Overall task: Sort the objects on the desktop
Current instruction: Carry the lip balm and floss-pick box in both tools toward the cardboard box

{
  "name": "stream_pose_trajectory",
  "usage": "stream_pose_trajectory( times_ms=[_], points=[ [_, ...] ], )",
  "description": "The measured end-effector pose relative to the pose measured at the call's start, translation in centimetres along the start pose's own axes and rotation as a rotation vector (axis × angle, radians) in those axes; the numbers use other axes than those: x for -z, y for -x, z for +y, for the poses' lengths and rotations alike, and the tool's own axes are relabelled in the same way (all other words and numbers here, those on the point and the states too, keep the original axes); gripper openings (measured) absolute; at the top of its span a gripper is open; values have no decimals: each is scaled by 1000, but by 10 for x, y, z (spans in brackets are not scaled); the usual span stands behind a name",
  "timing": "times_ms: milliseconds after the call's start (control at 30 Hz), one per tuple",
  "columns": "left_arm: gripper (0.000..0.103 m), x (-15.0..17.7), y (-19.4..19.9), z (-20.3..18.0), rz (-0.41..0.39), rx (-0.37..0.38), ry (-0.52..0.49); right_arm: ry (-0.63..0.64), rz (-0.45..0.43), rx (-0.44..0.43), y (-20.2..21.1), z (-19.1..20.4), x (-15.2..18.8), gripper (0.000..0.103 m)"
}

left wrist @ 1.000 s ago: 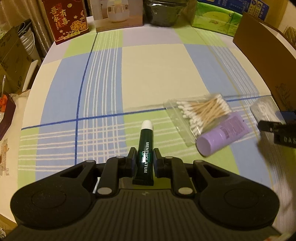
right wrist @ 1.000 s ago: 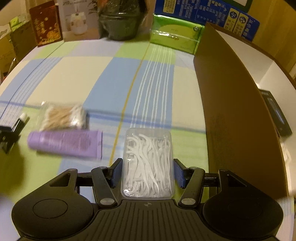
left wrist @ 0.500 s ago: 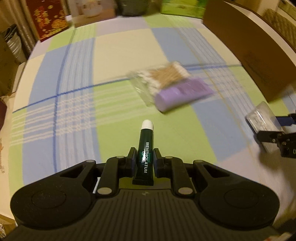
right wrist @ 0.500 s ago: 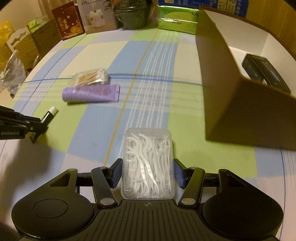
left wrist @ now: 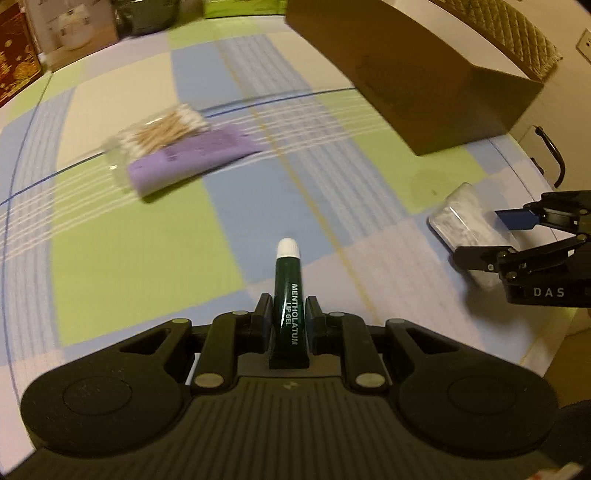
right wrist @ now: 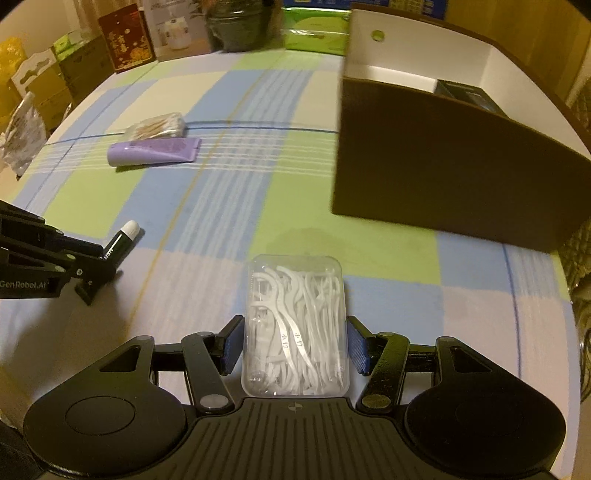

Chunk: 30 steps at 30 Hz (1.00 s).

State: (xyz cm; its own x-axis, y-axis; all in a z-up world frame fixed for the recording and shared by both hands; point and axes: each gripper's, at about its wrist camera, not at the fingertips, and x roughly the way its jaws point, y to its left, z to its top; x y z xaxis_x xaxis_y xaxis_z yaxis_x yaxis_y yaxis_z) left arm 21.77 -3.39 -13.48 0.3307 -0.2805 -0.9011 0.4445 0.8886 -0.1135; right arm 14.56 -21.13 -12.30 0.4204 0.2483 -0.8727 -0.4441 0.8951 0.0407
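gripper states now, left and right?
Left gripper: closed on the lip gel tube.
Right gripper: closed on the floss pick box.

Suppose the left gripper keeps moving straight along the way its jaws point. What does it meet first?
Probably nothing soon. The left gripper, shut on the lip gel tube, faces open tablecloth. The purple tube lies left of that line, the brown box right of it; depth is uncertain.

Checked tablecloth [right wrist: 236, 206]; red carton [right wrist: 125, 37], dark pot [right wrist: 236, 29], green tissue pack [right wrist: 314, 37] along far edge.
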Motion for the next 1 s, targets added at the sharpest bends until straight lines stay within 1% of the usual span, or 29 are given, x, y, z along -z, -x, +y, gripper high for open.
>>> stream_pose_trajectory(
  times_ms=[33,67,133,167,267,367,467,533,633,800,833,900,1000],
  points=[
    [16,0,-2,-4,2,-1,0,-8,-3,4,2,-4,2,55],
    [19,0,-3,-8,1,-8,3,-17,-3,4,2,-7,3,56],
    [21,-2,-4,-13,7,-26,15,-31,-7,17,3,-11,5,69],
    [23,-3,-5,-14,11,-31,19,-35,-11,22,3,-12,6,70],
    [24,-7,-7,-14,20,-44,46,-32,-22,13,2,-12,6,71],
    [24,-11,-9,-14,34,-59,65,-21,-24,8,0,-11,5,71],
    [24,-13,-10,-19,47,-84,57,-2,-23,-1,-2,-10,5,69],
    [24,-13,-11,-22,50,-98,48,7,-18,-7,-3,-10,4,62],
    [24,-13,-12,-23,58,-108,45,20,-20,-8,-3,-10,2,56],
    [23,-13,-13,-24,63,-113,41,38,-14,-12,-4,-9,-1,55],
    [22,-13,-13,-24,62,-117,34,39,-14,-14,-5,-9,-2,55],
    [15,-12,-13,-26,56,-119,16,42,-13,-19,-4,-10,-2,55],
    [14,-12,-14,-25,51,-114,14,31,-9,-33,-4,-14,-3,55]
  ],
)
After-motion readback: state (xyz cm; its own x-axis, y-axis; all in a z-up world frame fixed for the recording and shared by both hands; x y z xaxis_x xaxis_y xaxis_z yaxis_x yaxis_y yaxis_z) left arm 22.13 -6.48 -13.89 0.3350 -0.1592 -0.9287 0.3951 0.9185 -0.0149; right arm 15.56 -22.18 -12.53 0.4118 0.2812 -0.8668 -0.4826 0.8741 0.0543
